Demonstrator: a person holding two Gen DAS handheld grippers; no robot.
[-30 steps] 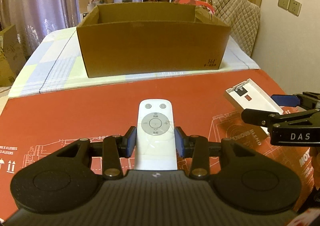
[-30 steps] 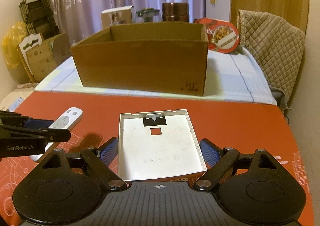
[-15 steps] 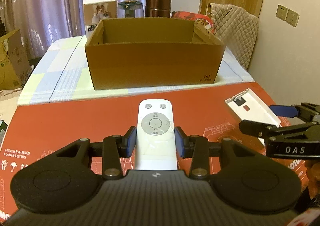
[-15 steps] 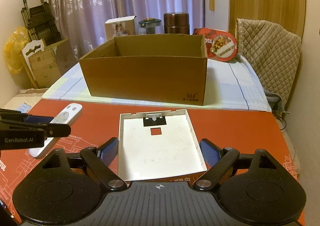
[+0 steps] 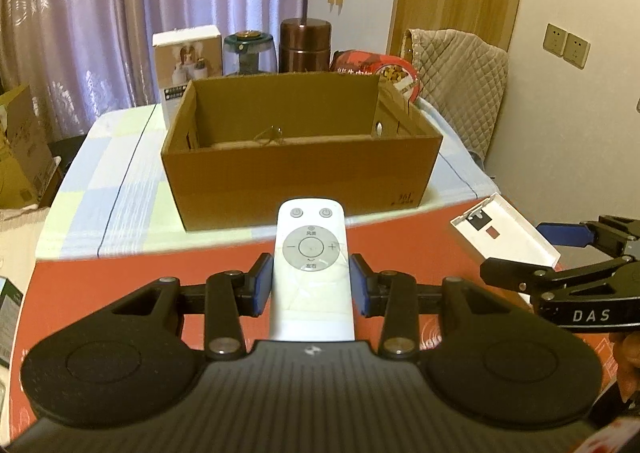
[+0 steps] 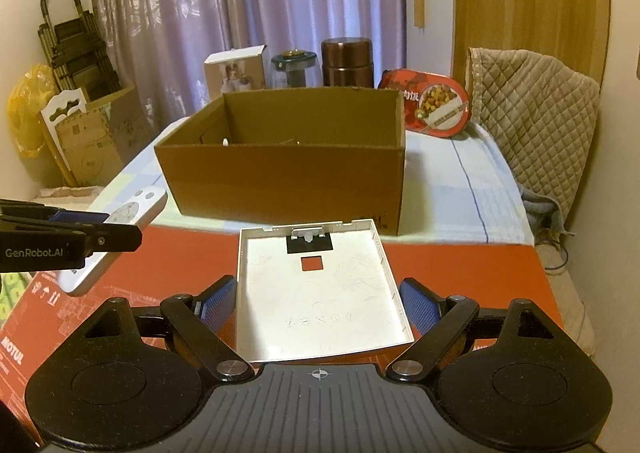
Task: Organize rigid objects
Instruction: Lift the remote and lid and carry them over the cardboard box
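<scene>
Transfer pending — left hand-held gripper (image 5: 311, 285) pinches remote control (image 5: 311, 273), right hand-held gripper (image 6: 318, 303) pinches white plastic cover (image 6: 320, 293); both short of cardboard box (image 5: 300, 169).

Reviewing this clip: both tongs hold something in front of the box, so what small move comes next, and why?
Probably carry both forward over the cardboard box: the left tongs grip the remote, the right tongs the white plastic panel, both lifted short of its open top.
</scene>
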